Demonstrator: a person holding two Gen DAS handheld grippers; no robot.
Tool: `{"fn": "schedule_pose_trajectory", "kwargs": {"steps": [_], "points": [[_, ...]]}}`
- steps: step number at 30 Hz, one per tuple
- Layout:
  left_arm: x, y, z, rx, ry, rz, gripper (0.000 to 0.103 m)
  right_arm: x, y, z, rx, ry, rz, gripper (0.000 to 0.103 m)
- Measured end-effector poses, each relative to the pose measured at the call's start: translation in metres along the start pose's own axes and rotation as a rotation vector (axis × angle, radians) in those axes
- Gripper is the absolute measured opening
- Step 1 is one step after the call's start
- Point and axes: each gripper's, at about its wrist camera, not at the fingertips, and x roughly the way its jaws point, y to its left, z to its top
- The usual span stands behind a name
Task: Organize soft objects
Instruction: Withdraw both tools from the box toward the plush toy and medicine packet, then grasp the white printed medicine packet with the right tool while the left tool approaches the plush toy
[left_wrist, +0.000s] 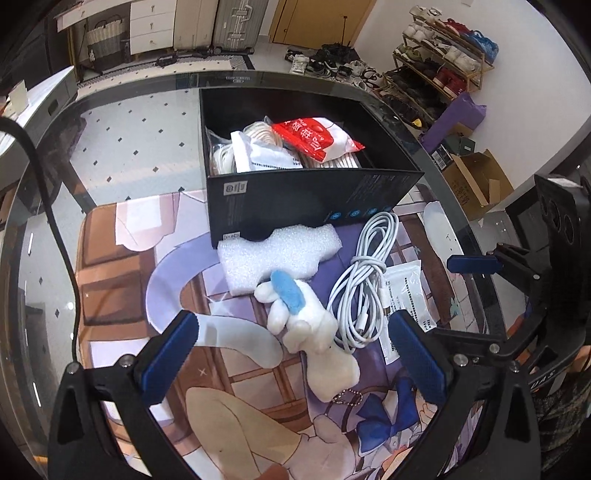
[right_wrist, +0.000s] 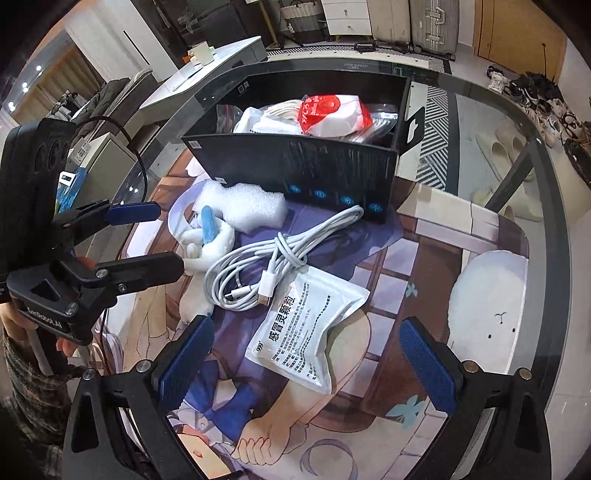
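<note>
A white plush toy (left_wrist: 317, 332) with a blue ear lies on the printed mat, between the fingers of my open left gripper (left_wrist: 295, 350), which hovers over it without touching. A white foam piece (left_wrist: 275, 254) leans against the black box (left_wrist: 314, 199). A coiled white cable (left_wrist: 364, 288) lies right of the toy. A white medicine pouch (right_wrist: 308, 332) sits between the fingers of my open right gripper (right_wrist: 310, 358). In the right wrist view the plush toy (right_wrist: 207, 243), the cable (right_wrist: 266, 269), the foam (right_wrist: 245, 205) and the left gripper (right_wrist: 155, 240) show at left.
The black box (right_wrist: 295, 166) holds a red-and-white packet (right_wrist: 334, 114) and other white bags. The mat covers a round glass table (left_wrist: 122, 122). A white round cushion (right_wrist: 487, 306) lies at the mat's right. A shoe rack (left_wrist: 439, 62) stands beyond the table.
</note>
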Motion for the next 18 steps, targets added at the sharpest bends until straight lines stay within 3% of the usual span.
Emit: {"fn": "schedule_pose_trajectory", "kwargs": {"steps": [10,13,15,18], "points": [[0.02,0.0,0.004,-0.038,0.131,0.024,0.103,0.026,-0.003,0.005,0.054,0.115,0.009,0.102],[0.026,-0.005,0.005,-0.027,0.149,0.032,0.103,0.032,-0.001,0.008,0.058,0.134,-0.007,0.098],[0.03,-0.008,0.006,-0.033,0.159,0.033,0.103,0.037,0.001,0.011,0.057,0.15,-0.024,0.088],[0.033,-0.008,0.008,-0.044,0.164,0.031,0.103,0.042,0.006,0.014,0.057,0.163,-0.046,0.086]]}}
